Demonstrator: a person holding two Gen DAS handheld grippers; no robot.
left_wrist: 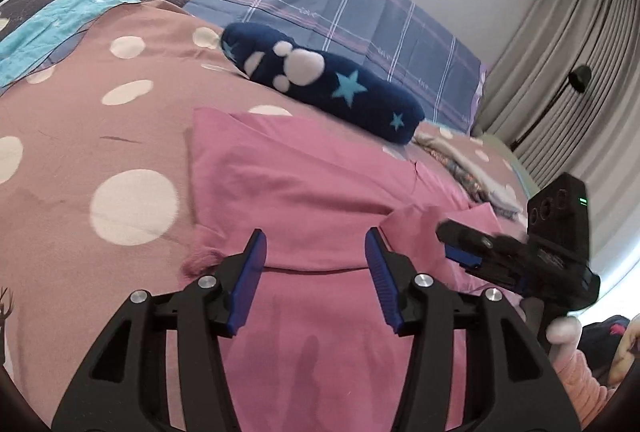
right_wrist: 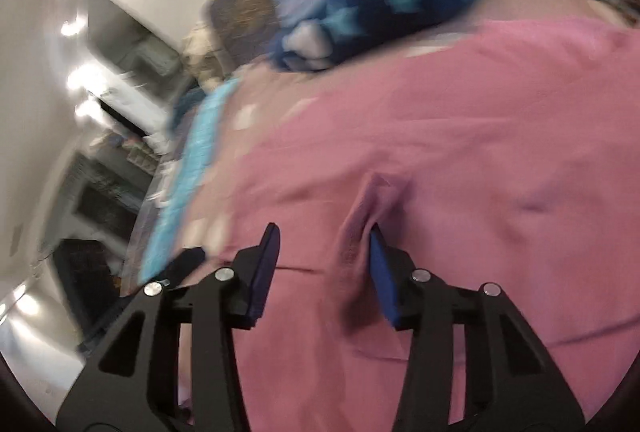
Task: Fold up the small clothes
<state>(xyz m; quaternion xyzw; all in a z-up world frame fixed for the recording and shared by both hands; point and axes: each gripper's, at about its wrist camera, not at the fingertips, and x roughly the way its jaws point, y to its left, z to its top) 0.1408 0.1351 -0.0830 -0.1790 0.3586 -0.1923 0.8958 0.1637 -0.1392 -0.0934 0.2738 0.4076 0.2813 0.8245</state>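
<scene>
A pink garment [left_wrist: 312, 191] lies spread on the polka-dot bed cover [left_wrist: 80, 135]. My left gripper [left_wrist: 316, 248] is open just above its near part, holding nothing. My right gripper [left_wrist: 460, 244] shows at the right in the left wrist view, at a raised fold of the garment's right side. In the blurred right wrist view the right gripper [right_wrist: 324, 244] is open over the pink garment [right_wrist: 460, 151], with a raised ridge of cloth [right_wrist: 360, 228] lying against its right finger [right_wrist: 382, 264].
A navy plush pillow [left_wrist: 320, 75] with stars and paw print lies behind the garment, also in the right wrist view [right_wrist: 376, 15]. A plaid pillow [left_wrist: 340, 7] is at the back. Folded clothes [left_wrist: 472, 167] lie at the right. Curtains [left_wrist: 560, 63] hang far right.
</scene>
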